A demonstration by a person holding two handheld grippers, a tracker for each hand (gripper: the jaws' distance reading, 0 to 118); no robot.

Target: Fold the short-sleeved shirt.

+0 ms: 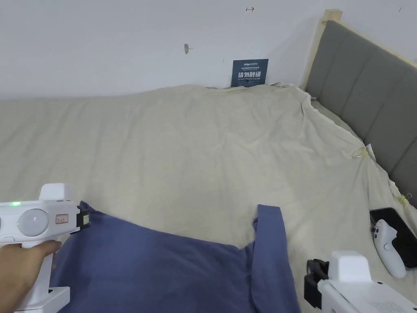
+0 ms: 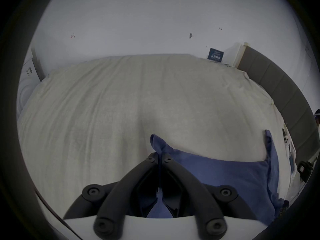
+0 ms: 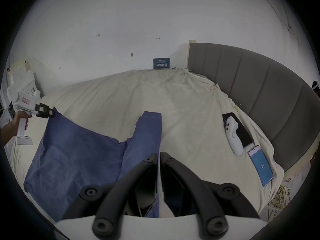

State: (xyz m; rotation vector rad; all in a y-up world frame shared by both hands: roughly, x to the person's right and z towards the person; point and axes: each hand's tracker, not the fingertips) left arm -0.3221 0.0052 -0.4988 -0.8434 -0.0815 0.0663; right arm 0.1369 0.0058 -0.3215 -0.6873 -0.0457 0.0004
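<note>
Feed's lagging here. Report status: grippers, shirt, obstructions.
Left gripper shut on blue shirt corner. Right gripper shut on shirt edge. White controller, phones at right, apart from shirt.

Blue short-sleeved shirt (image 1: 163, 269) lay spread on the beige bedsheet (image 1: 195, 142), one sleeve (image 1: 271, 232) pointing toward the wall. The left gripper (image 1: 84, 220), held by a hand (image 1: 18, 267), met the shirt's left corner. The right gripper (image 1: 315, 281) sat beside the sleeve. A white controller (image 1: 389, 246) rested near the grey headboard (image 1: 366, 93).
</note>
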